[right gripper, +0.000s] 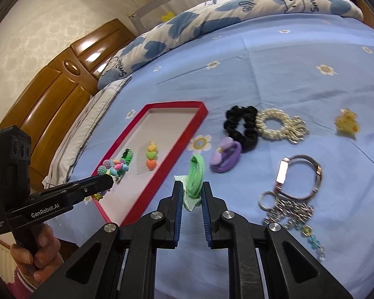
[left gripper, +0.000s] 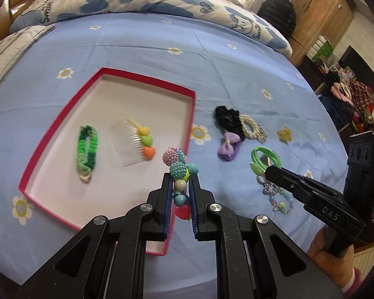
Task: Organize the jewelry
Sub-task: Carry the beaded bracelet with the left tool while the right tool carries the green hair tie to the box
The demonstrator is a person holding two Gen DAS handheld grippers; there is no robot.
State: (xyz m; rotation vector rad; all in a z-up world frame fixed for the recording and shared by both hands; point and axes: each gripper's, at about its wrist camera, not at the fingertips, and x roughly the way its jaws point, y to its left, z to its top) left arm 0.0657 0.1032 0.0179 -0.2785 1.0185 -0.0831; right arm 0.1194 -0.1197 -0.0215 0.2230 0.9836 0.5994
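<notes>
Left gripper (left gripper: 181,177) pinched on bead bracelet (left gripper: 179,172) — carry fully over red tray (left gripper: 107,71) before letting go. Right gripper (right gripper: 192,186) narrowly parted around green hair tie (right gripper: 195,175) — grip unclear.

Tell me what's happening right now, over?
Left gripper shut on bead bracelet, above red tray. Right gripper shut on green hair tie. Nothing blocking.

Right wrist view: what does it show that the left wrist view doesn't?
Only the right wrist view shows the rose-gold mesh-band watch clearly.

Only the left wrist view shows the clear plastic comb's teeth plainly.

Both share the red-rimmed tray, black scrunchie, the left gripper shut on the colourful bead bracelet, and the right gripper around the green hair tie.
</notes>
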